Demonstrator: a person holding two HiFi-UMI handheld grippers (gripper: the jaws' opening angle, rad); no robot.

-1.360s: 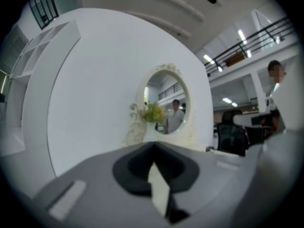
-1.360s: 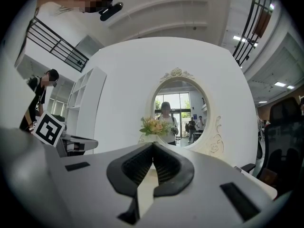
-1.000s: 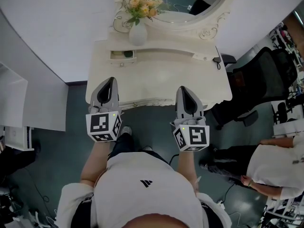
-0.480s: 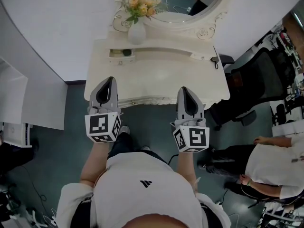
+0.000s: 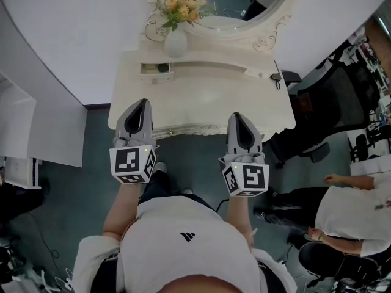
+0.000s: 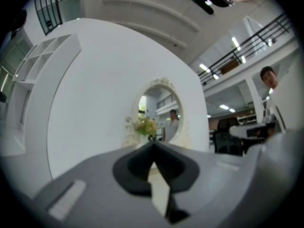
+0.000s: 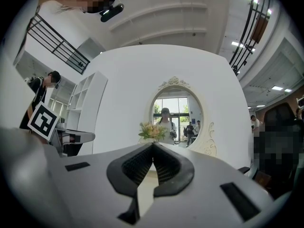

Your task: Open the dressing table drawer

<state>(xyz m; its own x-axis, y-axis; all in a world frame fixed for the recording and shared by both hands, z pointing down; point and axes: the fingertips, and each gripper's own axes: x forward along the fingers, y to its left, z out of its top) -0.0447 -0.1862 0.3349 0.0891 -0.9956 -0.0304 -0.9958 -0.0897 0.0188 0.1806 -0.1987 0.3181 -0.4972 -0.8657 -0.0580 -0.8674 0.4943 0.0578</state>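
- The left gripper (image 5: 144, 102) is held level with its tip over the front edge of the dressing table (image 5: 201, 102). Its fingers are pressed together at the tips, with nothing between them.
- The right gripper (image 5: 237, 116) is level too, beside the left one and well apart from it, also over the front edge. Its ribbed pads (image 7: 137, 165) meet at the tip and hold nothing.
- A small drawer (image 5: 157, 69) sits in the left end of the table's raised back shelf. It appears pulled out a little, with something dark inside — I cannot tell what. Both grippers are well short of it.
- A pale vase (image 5: 175, 43) of yellow and peach flowers (image 5: 177, 5) stands on that shelf just behind the drawer, in front of the oval mirror (image 5: 244, 5).
- A white shelf unit (image 5: 36, 133) stands to the table's left.
- On the right are a black office chair (image 5: 336, 102) and — nearer the camera — a seated person (image 5: 360, 212) in white.
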